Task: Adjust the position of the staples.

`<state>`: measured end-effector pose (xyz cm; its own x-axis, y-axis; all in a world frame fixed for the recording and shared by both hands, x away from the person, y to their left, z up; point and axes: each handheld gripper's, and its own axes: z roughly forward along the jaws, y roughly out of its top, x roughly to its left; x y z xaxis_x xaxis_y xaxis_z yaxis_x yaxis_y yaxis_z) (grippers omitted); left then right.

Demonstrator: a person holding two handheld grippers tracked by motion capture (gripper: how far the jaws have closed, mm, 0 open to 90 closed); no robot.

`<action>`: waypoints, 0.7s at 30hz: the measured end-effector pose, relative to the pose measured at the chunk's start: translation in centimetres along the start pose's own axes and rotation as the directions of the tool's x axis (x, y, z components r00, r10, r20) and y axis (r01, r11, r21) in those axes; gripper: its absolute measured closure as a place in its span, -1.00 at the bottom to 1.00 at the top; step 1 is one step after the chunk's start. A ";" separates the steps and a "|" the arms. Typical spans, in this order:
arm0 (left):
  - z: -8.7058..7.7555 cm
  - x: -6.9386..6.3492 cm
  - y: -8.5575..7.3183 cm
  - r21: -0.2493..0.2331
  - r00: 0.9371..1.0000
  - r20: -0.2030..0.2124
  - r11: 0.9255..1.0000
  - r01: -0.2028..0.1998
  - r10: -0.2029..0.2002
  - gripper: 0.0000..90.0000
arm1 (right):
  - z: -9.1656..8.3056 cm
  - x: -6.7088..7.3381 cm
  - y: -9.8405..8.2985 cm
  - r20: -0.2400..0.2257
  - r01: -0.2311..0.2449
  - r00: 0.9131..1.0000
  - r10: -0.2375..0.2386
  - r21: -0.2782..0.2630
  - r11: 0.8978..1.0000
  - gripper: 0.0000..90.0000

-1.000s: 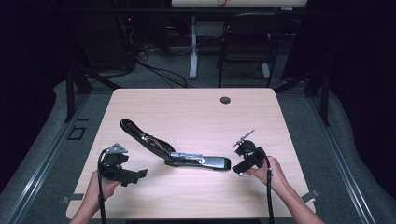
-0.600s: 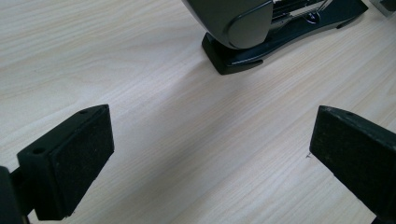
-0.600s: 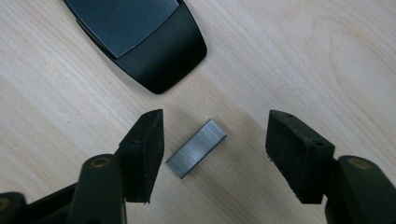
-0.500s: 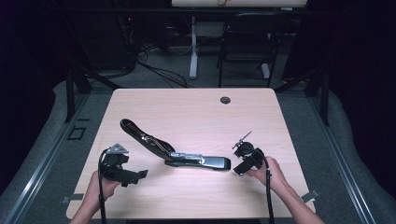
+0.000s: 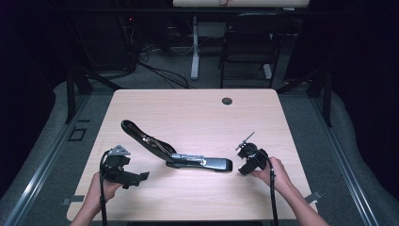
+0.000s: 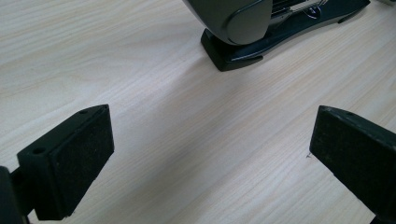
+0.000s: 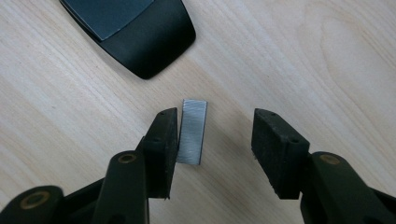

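Note:
A black stapler [image 5: 188, 160] lies swung wide open on the light wood table [image 5: 197, 113], its top arm [image 5: 141, 136] raised toward the far left. In the right gripper view a silver strip of staples [image 7: 191, 131] lies flat on the wood just off the stapler's rounded front end [image 7: 144, 37]. My right gripper [image 7: 215, 149] is open around the strip, its left pad [image 7: 163, 140] touching the strip's edge. The right gripper [image 5: 244, 162] sits at the stapler's right end. My left gripper [image 5: 136, 178] is open near the table's front left, with the stapler's hinge end [image 6: 243, 37] ahead of it.
A round cable hole [image 5: 227, 100] sits near the table's far edge. A dark chair [image 5: 249, 42] and a white desk leg [image 5: 194, 47] stand beyond the table. Cables trail from both grippers toward the person's forearms at the front edge.

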<state>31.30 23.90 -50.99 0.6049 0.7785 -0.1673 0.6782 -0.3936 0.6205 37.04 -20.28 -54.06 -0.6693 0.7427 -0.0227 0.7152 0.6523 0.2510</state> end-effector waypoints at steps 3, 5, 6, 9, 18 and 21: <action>0.1 -0.1 0.0 -0.003 1.000 -0.003 1.000 0.000 0.000 -1.00 | 0.0 -0.1 -0.1 0.003 0.001 1.000 -0.001 0.007 1.000 0.22; 0.1 -0.1 0.0 0.000 1.000 -0.003 1.000 -0.002 0.002 -1.00 | 0.0 -0.2 -0.1 0.005 0.008 1.000 -0.008 0.021 1.000 0.25; 0.1 -0.1 0.0 0.001 1.000 -0.003 1.000 -0.003 0.003 -1.00 | 0.0 -0.2 -0.1 0.005 0.009 1.000 -0.009 0.023 1.000 0.25; 0.1 -0.1 0.0 0.002 1.000 -0.004 1.000 -0.005 0.005 -1.00 | 0.0 -0.3 -0.1 -0.007 -0.002 1.000 0.002 0.000 1.000 0.27; 0.1 -0.1 0.0 0.003 1.000 -0.003 1.000 -0.008 0.008 -1.00 | 0.1 -0.4 0.1 -0.089 -0.065 0.994 0.060 -0.050 0.997 0.41; 0.2 -0.1 0.0 0.004 1.000 -0.002 1.000 -0.008 0.008 -1.00 | 0.2 -0.5 0.2 -0.087 -0.078 0.994 0.073 -0.044 0.996 0.47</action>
<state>31.31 23.75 -51.11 0.6097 0.7761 -0.1609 0.6748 -0.4018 0.6191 37.56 -20.51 -54.16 -0.6298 0.7726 0.0797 0.7554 0.5854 0.2943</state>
